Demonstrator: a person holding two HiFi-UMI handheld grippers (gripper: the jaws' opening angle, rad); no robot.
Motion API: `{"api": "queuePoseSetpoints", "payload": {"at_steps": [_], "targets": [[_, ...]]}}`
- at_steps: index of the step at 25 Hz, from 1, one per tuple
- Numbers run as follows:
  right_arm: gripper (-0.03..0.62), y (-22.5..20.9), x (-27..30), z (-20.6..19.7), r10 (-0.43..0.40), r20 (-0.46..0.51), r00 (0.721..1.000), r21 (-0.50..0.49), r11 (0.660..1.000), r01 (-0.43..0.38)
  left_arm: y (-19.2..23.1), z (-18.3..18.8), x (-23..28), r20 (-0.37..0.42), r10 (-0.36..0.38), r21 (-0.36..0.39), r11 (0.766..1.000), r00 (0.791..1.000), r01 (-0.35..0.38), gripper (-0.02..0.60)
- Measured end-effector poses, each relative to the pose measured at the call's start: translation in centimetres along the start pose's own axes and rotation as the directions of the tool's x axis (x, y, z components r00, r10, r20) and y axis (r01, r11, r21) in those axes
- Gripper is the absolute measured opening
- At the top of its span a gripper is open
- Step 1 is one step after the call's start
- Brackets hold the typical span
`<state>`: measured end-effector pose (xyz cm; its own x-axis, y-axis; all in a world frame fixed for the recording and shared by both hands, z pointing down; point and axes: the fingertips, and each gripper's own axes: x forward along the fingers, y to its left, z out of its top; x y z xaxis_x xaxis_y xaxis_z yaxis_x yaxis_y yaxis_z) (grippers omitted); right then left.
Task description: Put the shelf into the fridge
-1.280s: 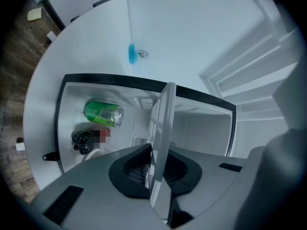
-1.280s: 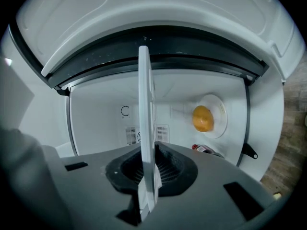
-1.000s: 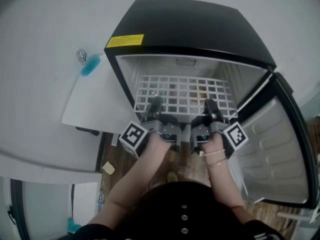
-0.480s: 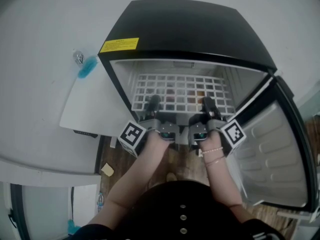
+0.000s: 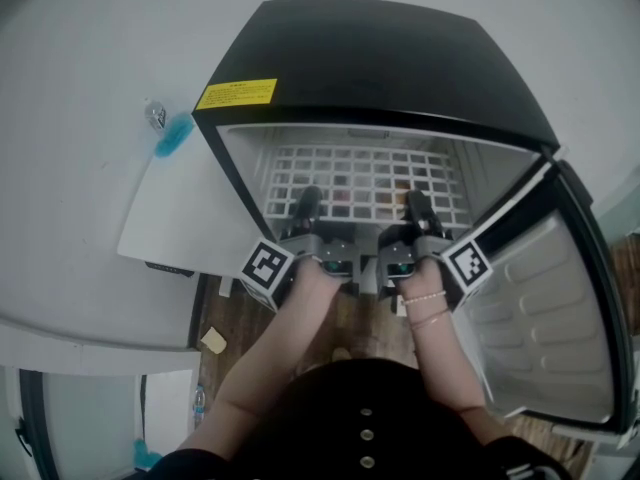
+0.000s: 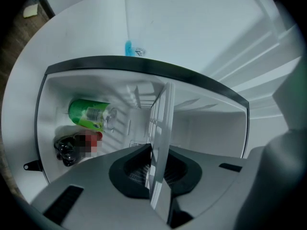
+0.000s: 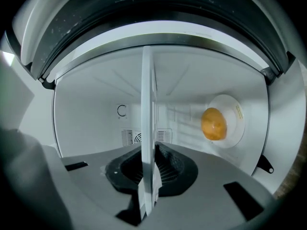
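Observation:
A white wire shelf (image 5: pixel 365 180) lies level inside the open black mini fridge (image 5: pixel 380 58), most of its grid within the white cavity. My left gripper (image 5: pixel 306 206) is shut on the shelf's front edge at the left, and my right gripper (image 5: pixel 418 208) is shut on it at the right. In the left gripper view the shelf (image 6: pixel 160 128) shows edge-on between the dark pads (image 6: pixel 130 170). The right gripper view shows the shelf (image 7: pixel 147 128) edge-on too, clamped between the pads (image 7: pixel 169 169).
The fridge door (image 5: pixel 545 318) stands open at the right. Below the shelf lie a green-labelled bottle (image 6: pixel 88 114) and a dark object (image 6: pixel 67 150) at the left, and an orange fruit (image 7: pixel 213 124) on a white plate at the right. A white cabinet (image 5: pixel 185 203) adjoins the fridge's left side.
Both grippers and the shelf have gone slightly deeper into the fridge; the grip on the front edge is unchanged.

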<state>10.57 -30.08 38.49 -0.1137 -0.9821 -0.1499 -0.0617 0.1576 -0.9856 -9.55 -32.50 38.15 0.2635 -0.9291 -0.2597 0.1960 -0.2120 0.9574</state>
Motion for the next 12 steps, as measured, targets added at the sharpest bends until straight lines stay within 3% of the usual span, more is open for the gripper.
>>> {"api": "queuePoseSetpoints", "payload": {"at_steps": [12], "targets": [[0.034, 0.03, 0.79, -0.01, -0.001, 0.006, 1.000, -0.018, 1.000, 0.002, -0.01, 0.28, 0.57, 0.022, -0.020, -0.011, 1.000, 1.000, 0.020, 0.037]]}}
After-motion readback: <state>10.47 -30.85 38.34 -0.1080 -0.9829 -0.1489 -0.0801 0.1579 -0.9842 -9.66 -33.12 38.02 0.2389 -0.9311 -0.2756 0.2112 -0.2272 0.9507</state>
